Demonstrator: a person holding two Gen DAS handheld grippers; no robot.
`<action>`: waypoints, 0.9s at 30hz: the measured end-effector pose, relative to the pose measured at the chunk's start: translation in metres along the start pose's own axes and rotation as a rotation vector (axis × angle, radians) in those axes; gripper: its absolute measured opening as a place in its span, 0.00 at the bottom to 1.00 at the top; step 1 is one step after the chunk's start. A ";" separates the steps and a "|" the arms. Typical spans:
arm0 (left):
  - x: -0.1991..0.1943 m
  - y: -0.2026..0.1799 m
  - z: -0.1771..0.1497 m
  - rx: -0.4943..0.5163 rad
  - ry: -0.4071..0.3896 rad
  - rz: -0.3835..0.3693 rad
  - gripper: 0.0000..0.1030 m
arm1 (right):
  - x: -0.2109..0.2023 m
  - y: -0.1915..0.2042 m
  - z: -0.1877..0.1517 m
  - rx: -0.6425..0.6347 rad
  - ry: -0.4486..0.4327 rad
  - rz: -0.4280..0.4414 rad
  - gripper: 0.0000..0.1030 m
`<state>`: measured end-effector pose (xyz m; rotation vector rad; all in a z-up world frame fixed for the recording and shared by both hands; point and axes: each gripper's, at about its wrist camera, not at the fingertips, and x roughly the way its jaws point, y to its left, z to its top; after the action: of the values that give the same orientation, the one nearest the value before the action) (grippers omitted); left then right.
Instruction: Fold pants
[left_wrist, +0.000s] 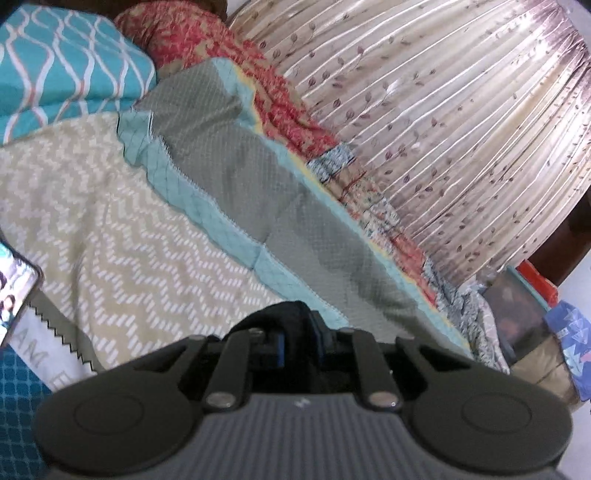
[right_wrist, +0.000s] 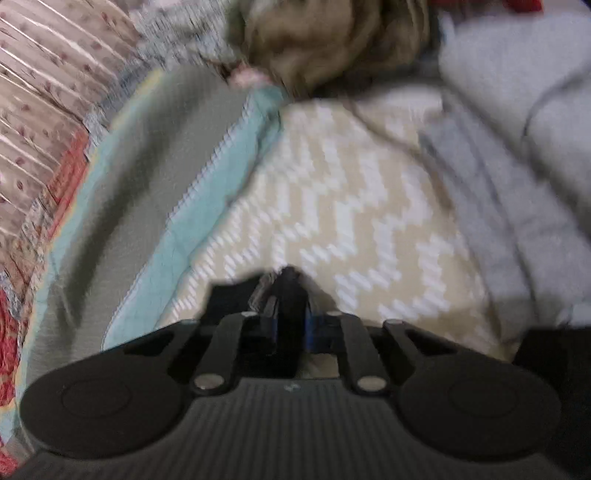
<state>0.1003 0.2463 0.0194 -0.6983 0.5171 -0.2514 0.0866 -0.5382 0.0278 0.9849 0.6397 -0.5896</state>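
Left claw (left_wrist: 295, 325) clenched on a bunch of black fabric, likely the pants (left_wrist: 284, 314), held right at the fingertips, low in the left wrist view; right claw (right_wrist: 290, 291) also clenched on dark fabric pinched between its fingers, right wrist view is blurred so can't tell more about the cloth. Both claws sit over a bed with a beige-and-white zigzag sheet (left_wrist: 110, 229), which gives an open flat stretch ahead of each claw. Grey-green quilt with teal border (left_wrist: 236, 177) runs diagonally along the far side of the zigzag sheet, its scalloped edge touching the sheet. Beyond the quilt edge, a red floral blanket (left_wrist: 258, 81), then a pleated curtain (left_wrist: 443, 129) closing off that side. Teal patterned pillow (left_wrist: 62, 66) at the upper left. Phone (left_wrist: 14, 291) at the left edge, near the sheet's border. In the right wrist view a grey garment (right_wrist: 517, 147) bounds the sheet on the right, tan rumpled cloth (right_wrist: 325, 40) at the far end
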 end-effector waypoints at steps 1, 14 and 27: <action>-0.008 -0.004 0.003 0.008 -0.015 -0.008 0.12 | -0.014 -0.001 0.005 0.010 -0.032 0.049 0.13; -0.096 0.062 -0.076 -0.156 0.116 0.170 0.45 | -0.146 -0.225 -0.038 0.228 -0.136 -0.019 0.17; -0.084 0.033 -0.053 -0.120 0.077 0.084 0.63 | -0.173 -0.192 -0.069 0.128 -0.197 0.113 0.26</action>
<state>0.0028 0.2743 -0.0061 -0.7839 0.6380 -0.1702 -0.1807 -0.5317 0.0171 1.0598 0.3726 -0.6247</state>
